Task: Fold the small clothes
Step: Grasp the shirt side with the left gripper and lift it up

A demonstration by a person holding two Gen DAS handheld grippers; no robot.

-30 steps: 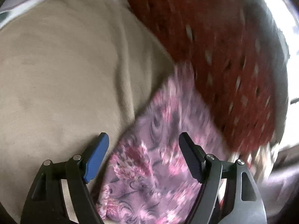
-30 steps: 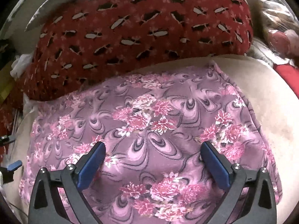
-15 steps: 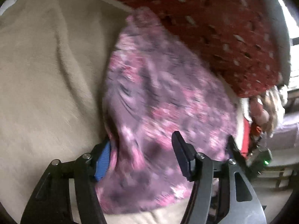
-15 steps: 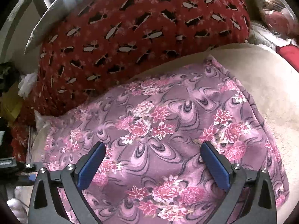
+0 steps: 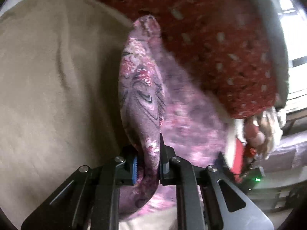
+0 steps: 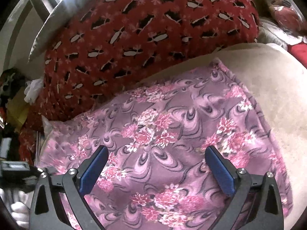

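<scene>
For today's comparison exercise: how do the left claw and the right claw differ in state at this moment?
The left claw is shut on a raised edge of the floral garment; the right claw is open and holds nothing. The left pulls the cloth into a ridge; the right hangs above cloth lying flat. Both have black frames with blue pads and work over the beige blanket.

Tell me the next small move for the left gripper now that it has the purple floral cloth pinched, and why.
Probably carry the pinched edge across the rest of the purple floral cloth toward its far side. The left gripper is shut on a raised fold, while most of the cloth lies flat on the beige blanket. The right gripper hovers open above it, holding nothing, so the fold depends on the left.
</scene>
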